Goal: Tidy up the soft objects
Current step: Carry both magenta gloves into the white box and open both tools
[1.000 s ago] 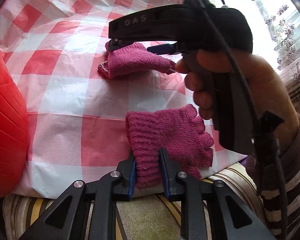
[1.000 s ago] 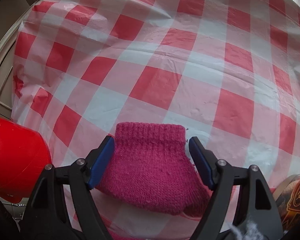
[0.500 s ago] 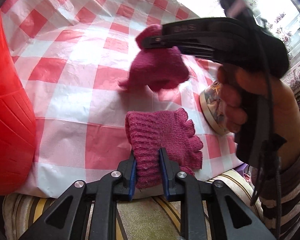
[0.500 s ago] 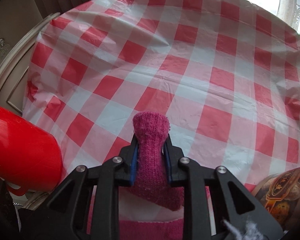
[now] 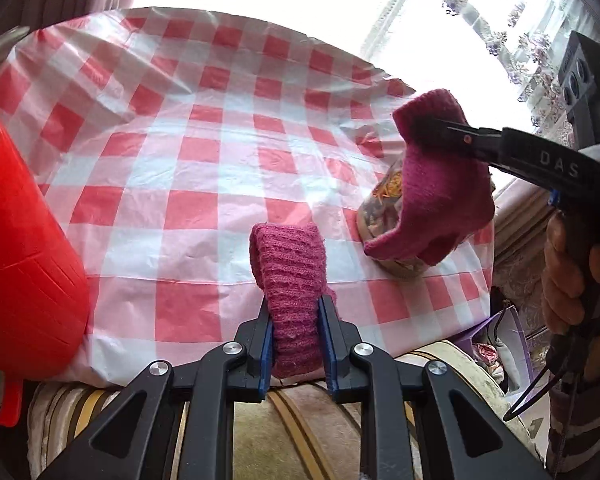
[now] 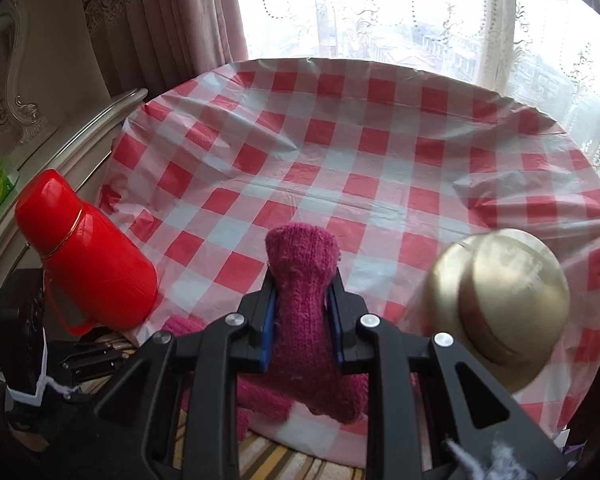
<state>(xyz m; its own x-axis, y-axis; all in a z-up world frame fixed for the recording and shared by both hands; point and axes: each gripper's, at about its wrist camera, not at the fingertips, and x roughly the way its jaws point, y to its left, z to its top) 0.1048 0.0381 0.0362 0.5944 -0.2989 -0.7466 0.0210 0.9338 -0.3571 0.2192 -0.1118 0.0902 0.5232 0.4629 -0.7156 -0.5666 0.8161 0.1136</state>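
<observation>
Two magenta knitted gloves are held up above the round table with the red and white checked cloth (image 5: 204,184). My left gripper (image 5: 296,320) is shut on the cuff of one glove (image 5: 288,264), which stands up between the blue pads. My right gripper (image 6: 302,312) is shut on the cuff of the other glove (image 6: 304,280); its fingers hang below. In the left wrist view this glove (image 5: 440,196) hangs from the right gripper's fingers (image 5: 452,132) at the right, above the jar.
A red thermos (image 6: 84,252) stands at the table's left edge, also large at the left wrist view's left (image 5: 20,264). A jar with a gold lid (image 6: 504,300) stands at the right front. A striped cushion (image 5: 300,420) lies below the table edge.
Both grippers have lifted their gloves off the cloth and pulled back and up. The right gripper closed on its glove a second ago and has swung to the right.
</observation>
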